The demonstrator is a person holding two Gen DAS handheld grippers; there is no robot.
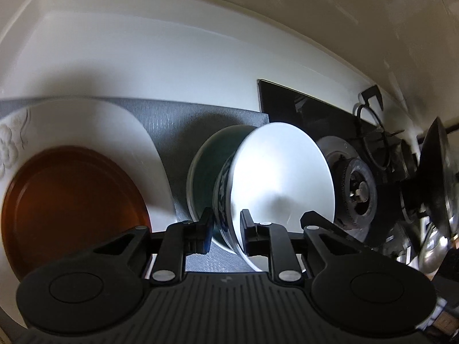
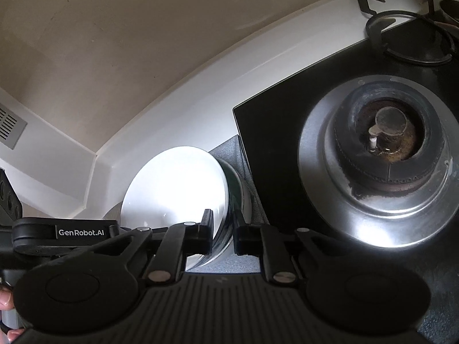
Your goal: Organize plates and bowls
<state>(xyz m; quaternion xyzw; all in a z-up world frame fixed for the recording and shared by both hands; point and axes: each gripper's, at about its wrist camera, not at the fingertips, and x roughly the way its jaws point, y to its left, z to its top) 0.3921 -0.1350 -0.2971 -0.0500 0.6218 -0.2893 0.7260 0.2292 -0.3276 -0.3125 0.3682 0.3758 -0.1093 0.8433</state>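
Plates and bowls sit in two groups on a grey woven mat over the white table. Far left: a round amber-brown glass plate lies flat on a large white embossed plate, apparently already nested by size. To their right: a white bowl with blue-patterned outside, nested in a dark green bowl with a pale rim.

Left tool: fingers straddle the white bowl's rim, one outside on the blue pattern, one inside. Pads look touching or nearly so; a firm grip I cannot confirm. Right tool: fingers either side of the same bowl's opposite rim, a narrow gap showing; clamped or not, cannot tell. Two-sided hold probably meant to keep the bowl level while seating or lifting it.

Right of the mat: a black glass hob with a silver gas burner and black pan support. Beige wall behind; light dim, glare off the white bowl.
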